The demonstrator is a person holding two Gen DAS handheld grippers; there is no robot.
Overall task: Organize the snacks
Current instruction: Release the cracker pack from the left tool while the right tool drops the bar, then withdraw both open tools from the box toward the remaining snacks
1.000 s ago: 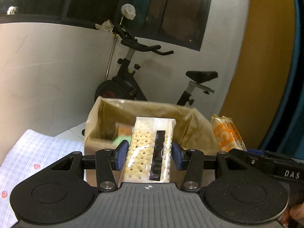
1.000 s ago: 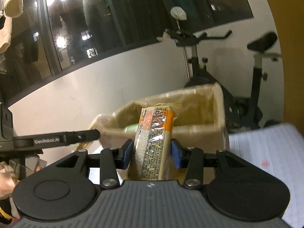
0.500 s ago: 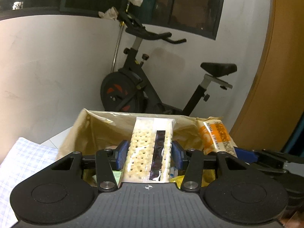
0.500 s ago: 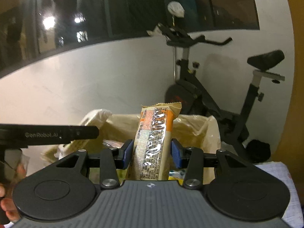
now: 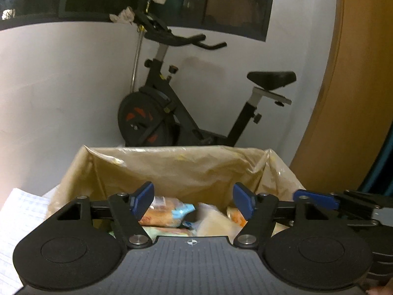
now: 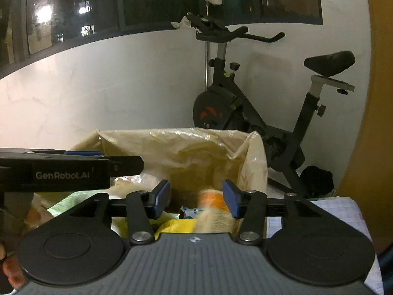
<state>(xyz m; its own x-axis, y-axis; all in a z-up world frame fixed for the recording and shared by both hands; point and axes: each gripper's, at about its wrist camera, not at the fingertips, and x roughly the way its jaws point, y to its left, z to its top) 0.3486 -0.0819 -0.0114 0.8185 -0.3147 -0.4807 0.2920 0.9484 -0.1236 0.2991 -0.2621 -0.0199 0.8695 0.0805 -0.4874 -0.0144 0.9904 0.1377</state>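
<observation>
Left wrist view: left gripper (image 5: 193, 201) just let go, jaws have been spreading, nothing between them; snack packs (image 5: 169, 217) lie in the plastic-lined box (image 5: 176, 164).
Right wrist view: right gripper (image 6: 196, 201) also just been opening; blurry orange pack (image 6: 211, 200), probably dropping free, sits low in the box.

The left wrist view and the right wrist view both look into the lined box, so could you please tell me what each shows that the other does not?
Only the left wrist view shows the left tool from behind, jaws wide apart and empty, having just opened.

Only the right wrist view shows the right tool from behind, also just opened, a blurred orange packet dropping between its jaws, and a yellow packet.

Both show the lined box holding snacks, the exercise bike and the checked cloth.
</observation>
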